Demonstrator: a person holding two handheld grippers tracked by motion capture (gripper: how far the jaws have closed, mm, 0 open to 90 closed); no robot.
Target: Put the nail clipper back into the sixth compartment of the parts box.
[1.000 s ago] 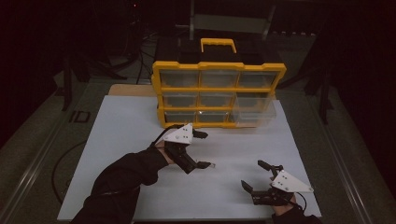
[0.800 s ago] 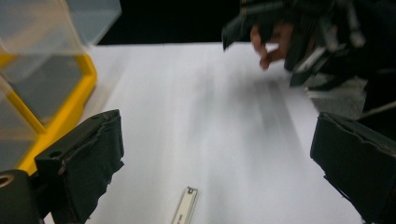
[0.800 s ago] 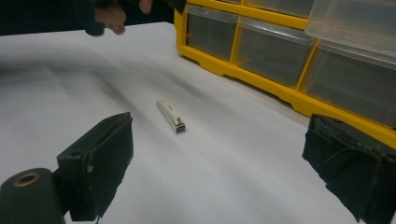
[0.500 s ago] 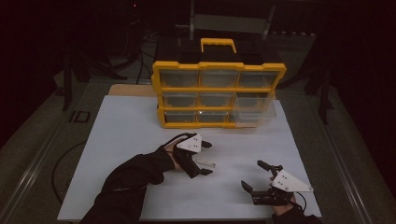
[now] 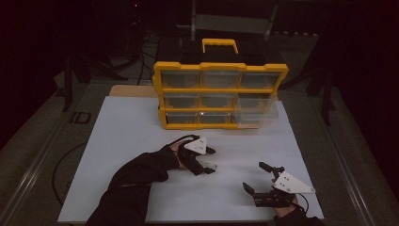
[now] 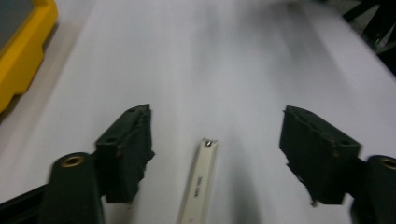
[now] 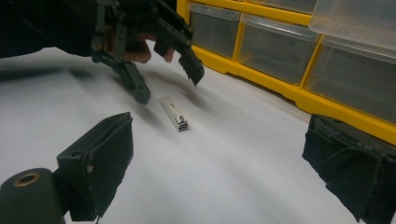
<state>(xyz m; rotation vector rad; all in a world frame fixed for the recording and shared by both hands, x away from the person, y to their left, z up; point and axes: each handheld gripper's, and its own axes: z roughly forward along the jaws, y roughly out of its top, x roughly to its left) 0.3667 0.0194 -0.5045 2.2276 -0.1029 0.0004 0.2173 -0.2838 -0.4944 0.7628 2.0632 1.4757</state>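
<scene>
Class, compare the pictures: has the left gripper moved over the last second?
Yes. In the high view the left gripper has drawn away from the yellow organizer, toward the person and slightly right, over the nail clipper.

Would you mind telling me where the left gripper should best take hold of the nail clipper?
Grip the nail clipper across its narrow width near mid-length, coming from above. It lies flat on the white table, long and slim, and the left gripper hangs open over it, one jaw on either long side, so closing there probably suffices.

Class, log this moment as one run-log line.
left tongs: open, straddling nail clipper | right tongs: open, empty | clipper: flat on white sheet | organizer: one drawer out
</scene>
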